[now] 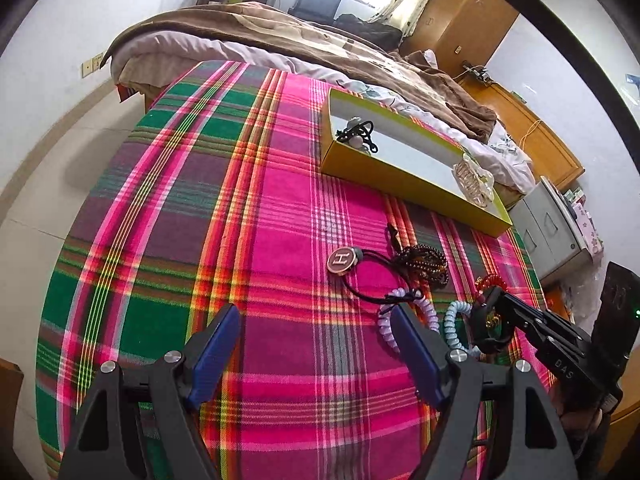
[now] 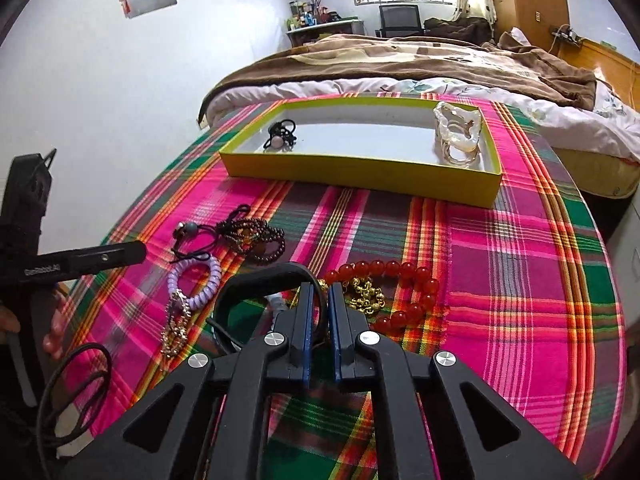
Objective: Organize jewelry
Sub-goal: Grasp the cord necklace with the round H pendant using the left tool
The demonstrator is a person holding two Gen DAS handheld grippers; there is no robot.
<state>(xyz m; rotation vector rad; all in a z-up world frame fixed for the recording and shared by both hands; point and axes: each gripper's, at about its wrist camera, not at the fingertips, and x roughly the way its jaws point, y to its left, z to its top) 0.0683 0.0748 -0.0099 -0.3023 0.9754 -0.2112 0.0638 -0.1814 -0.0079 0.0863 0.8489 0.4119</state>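
Two grippers over plaid tabletop point(image 2: 520, 264). Your right gripper point(image 2: 320, 296): jaws pressed together, pinching black band point(image 2: 260, 276), red bead bracelet point(image 2: 400, 276) just beyond at 1 o'clock. Your left gripper point(image 1: 316, 320): jaws spread, nothing between. Yellow tray point(image 2: 360, 172) at 12 o'clock holds black hair tie point(image 2: 280, 132) and clear hair claw point(image 2: 456, 132). Purple coil tie point(image 2: 196, 284) at 10 o'clock.

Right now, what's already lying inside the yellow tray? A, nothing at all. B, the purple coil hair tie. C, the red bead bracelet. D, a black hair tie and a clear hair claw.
D: the yellow tray holds a black hair tie at one end and a clear hair claw at the other; the rest lies on the cloth.
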